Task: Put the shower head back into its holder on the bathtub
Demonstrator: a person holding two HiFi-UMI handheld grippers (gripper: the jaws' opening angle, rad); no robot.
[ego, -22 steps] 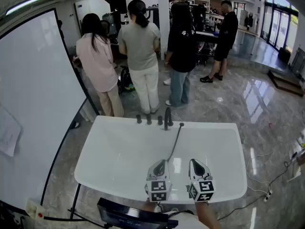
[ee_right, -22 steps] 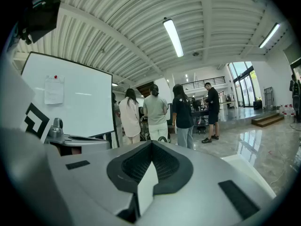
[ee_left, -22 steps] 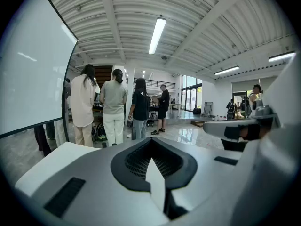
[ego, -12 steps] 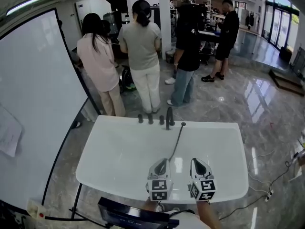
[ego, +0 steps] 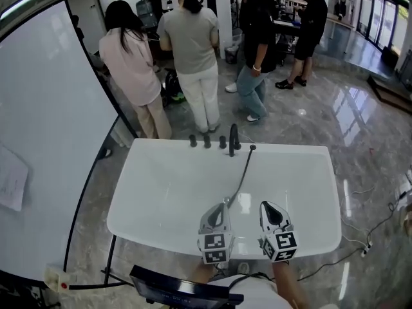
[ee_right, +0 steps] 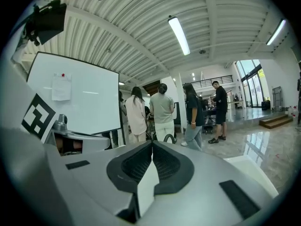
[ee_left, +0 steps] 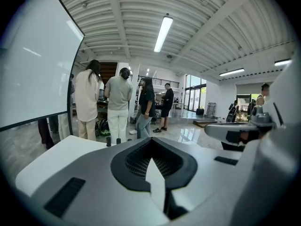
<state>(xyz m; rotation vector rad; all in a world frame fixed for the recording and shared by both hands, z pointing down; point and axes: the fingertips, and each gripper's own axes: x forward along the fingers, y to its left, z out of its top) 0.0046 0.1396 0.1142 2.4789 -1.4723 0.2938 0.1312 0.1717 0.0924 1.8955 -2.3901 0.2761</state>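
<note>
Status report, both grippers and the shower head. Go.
Both shut, empty: left gripper, right gripper, over bathtub near side. Shower hose runs from far rim to left gripper's tip; head not visible. Nothing blocking.

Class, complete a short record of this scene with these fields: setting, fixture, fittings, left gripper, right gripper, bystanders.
setting: indoor hall, glossy floor
fixture: white bathtub
fittings: dark tap on the far rim; dark hose running down into the tub
left gripper: over the tub, jaws together, nothing between them
right gripper: beside it, jaws together, nothing between them
bystanders: several people standing beyond the tub
</note>
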